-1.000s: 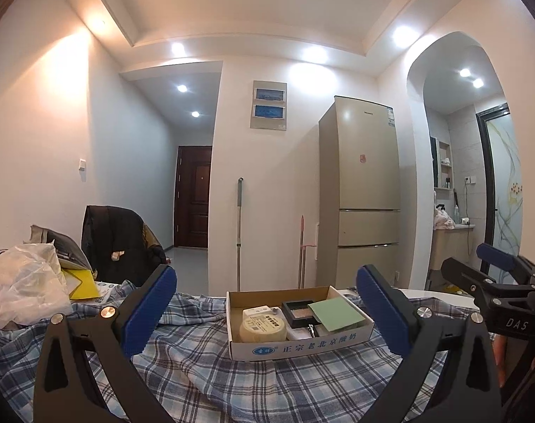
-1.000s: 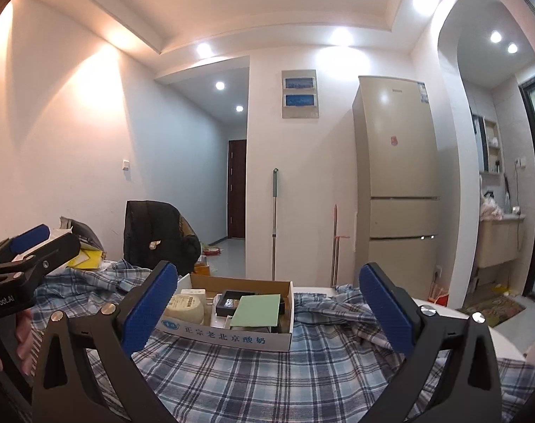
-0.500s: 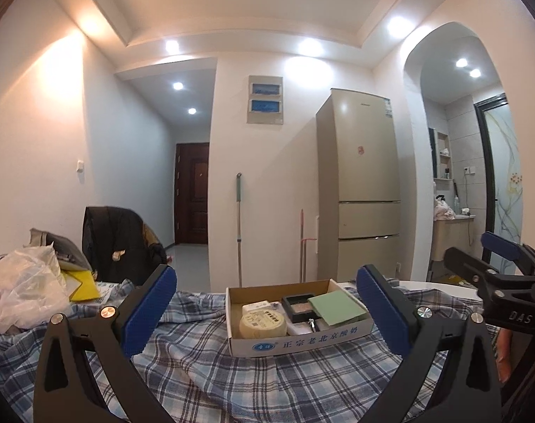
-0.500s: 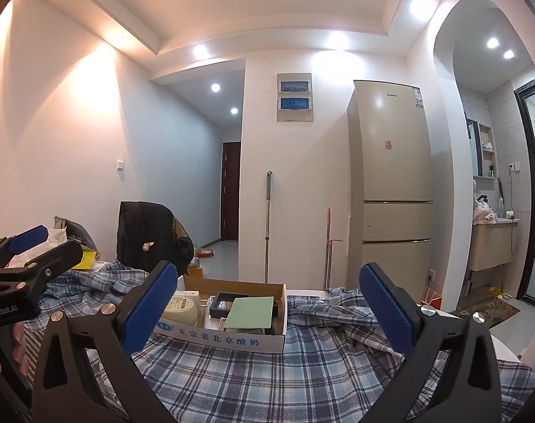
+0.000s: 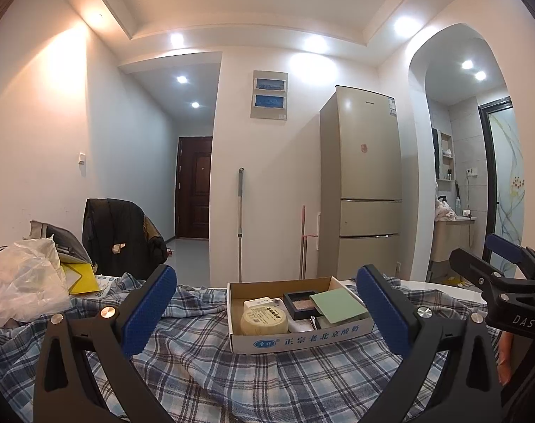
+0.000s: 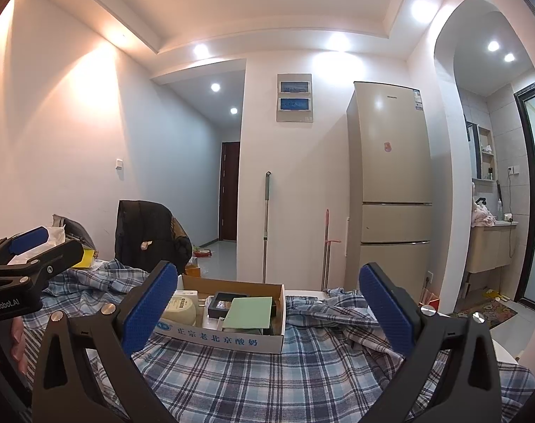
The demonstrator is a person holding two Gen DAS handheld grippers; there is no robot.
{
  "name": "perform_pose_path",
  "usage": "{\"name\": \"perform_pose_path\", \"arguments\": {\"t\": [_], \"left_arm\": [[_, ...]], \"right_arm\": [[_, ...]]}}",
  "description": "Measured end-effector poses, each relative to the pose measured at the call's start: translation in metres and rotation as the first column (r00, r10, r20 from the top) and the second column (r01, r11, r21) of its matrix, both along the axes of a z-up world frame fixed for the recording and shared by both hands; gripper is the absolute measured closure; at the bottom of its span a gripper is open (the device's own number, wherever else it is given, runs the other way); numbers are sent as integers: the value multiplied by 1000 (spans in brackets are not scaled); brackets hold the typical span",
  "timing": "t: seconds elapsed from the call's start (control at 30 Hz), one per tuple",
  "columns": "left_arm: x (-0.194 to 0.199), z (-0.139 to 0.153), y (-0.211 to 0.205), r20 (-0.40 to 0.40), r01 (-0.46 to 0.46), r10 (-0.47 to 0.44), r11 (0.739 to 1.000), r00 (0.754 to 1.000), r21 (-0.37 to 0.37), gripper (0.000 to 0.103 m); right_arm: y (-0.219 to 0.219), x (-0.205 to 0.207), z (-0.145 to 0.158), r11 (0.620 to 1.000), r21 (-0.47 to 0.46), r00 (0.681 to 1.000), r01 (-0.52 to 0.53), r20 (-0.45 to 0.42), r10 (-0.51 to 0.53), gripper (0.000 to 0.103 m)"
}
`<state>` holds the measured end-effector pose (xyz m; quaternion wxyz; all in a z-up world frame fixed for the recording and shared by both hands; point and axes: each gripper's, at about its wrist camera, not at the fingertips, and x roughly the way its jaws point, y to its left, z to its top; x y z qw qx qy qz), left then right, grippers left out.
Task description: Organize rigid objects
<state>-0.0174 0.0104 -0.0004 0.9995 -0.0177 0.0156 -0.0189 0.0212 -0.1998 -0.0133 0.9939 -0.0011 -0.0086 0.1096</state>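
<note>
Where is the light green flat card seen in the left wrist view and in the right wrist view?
Left wrist view: green card lies right of centre, at the right end of the cardboard box.
Right wrist view: green card lies just left of centre, in the box's right part.
Shared landmark: the refrigerator behind the box.

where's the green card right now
The green card lies in the cardboard box on the plaid cloth, at the box's right end in both wrist views, leaning over the small black tray, with the round cream tin to its left.
</note>
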Motion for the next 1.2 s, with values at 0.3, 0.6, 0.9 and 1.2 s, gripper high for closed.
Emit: {"name": "perform_pose_path", "arguments": {"t": [0.3,0.6,0.9,1.2], "left_arm": [[-1,0,0,0,0,0,1000,1000,0,0],[-1,1,1,0,0,0,1000,1000,1,0],[-1,1,1,1,0,0,1000,1000,1,0],[-1,2,1,-1,0,0,1000,1000,1,0]], "right_arm": [[0,-1,0,1000,-3,1000,5,-1,-5,0],[0,-1,1,1000,-3,1000,5,-1,-5,0],[2,-1,-1,1000,-10,1000,18,-2,-18,0],[2,-1,0,1000,-13,1000,17,-2,-17,0]]}}
